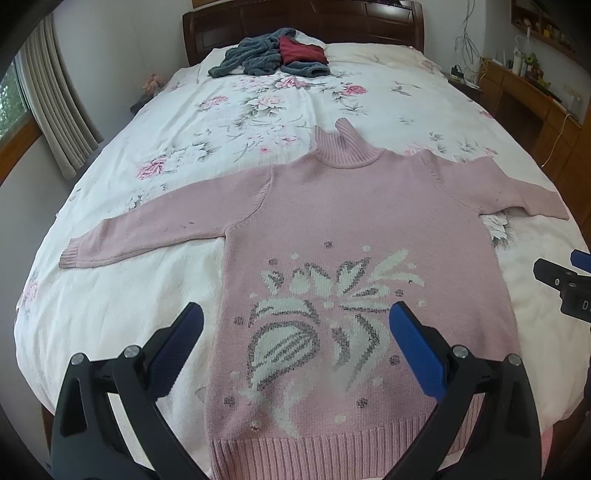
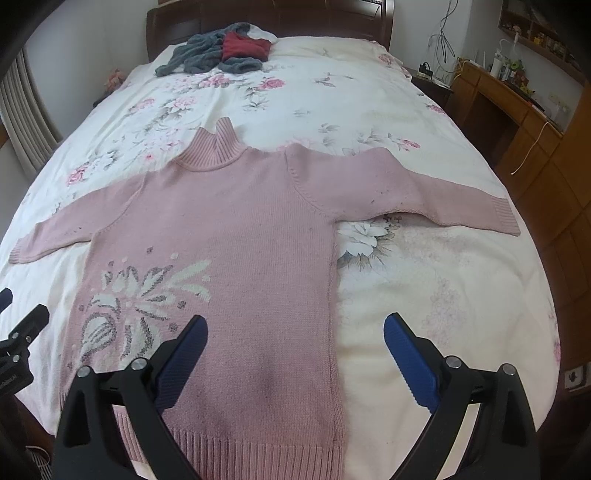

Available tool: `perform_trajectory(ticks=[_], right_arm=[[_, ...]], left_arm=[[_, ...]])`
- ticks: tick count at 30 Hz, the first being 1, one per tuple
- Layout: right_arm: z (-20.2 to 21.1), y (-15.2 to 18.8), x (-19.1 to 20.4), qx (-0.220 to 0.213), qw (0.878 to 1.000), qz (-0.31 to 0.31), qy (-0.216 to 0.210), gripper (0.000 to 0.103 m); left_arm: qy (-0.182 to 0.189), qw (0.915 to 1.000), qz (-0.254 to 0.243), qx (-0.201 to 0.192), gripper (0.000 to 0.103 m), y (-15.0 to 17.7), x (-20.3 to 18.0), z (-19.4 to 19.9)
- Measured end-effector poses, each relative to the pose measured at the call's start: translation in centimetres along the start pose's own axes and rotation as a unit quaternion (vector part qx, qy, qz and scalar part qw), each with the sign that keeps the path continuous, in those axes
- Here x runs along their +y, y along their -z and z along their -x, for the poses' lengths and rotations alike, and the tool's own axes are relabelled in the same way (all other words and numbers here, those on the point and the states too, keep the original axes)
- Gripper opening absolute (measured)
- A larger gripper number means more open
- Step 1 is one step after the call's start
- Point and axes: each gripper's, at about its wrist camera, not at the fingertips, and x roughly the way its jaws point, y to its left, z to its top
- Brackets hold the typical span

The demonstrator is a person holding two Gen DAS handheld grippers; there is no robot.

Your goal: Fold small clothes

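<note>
The pink sweater [image 1: 354,229] lay flat and face up on the bed [image 1: 129,295], its ribbed hem nearest the cameras, its turtleneck collar pointing toward the headboard [image 1: 303,22], and both sleeves spread out to the sides. Nothing on it was folded yet, so the work stood at the very start: spread out, first fold not begun.

The left hand-held gripper [image 1: 295,343] hovered above the sweater's hem on the flower-pattern side, fingers wide apart and holding nothing. The right hand-held gripper [image 2: 295,350] hung over the plain side of the hem, straddling the sweater's side seam, likewise spread and empty. Whether either one touched the knit could not be told, though both seemed clear of it.

Beyond the sweater's collar, close to the headboard, sat a heap of grey and red clothes [image 1: 273,53], well apart from it.

The next move probably called for each gripper to pinch a sleeve cuff or shoulder edge and bring the sleeves across the body; the thick knit would likely need a firm, deep bite.
</note>
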Motion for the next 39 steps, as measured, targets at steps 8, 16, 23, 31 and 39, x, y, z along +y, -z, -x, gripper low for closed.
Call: perform_trajectory(ticks=[8, 16, 23, 31, 39], right_arm=[[-0.11, 0.03, -0.13, 0.001, 1.0, -0.001, 0.001, 0.097], [-0.36, 0.16, -0.08, 0.003, 1.0, -0.001, 0.002, 0.097], [-0.37, 0.1, 0.06, 0.001, 1.0, -0.001, 0.002, 0.097], [-0.33, 0.08, 0.09, 0.002, 1.0, -0.001, 0.002, 0.097], [-0.3, 0.06, 0.07, 0.001, 1.0, -0.002, 0.002, 0.097]], left_arm=[[0.0, 1.0, -0.001, 0.0, 0.1, 0.0, -0.02, -0.03], [0.0, 1.0, -0.001, 0.003, 0.1, 0.02, -0.09, -0.05], [0.0, 1.0, -0.001, 0.003, 0.1, 0.04, -0.14, -0.03], [0.0, 1.0, 0.0, 0.005, 0.1, 0.07, -0.06, -0.32], [0.0, 1.0, -0.001, 0.005, 0.1, 0.06, -0.02, -0.36]])
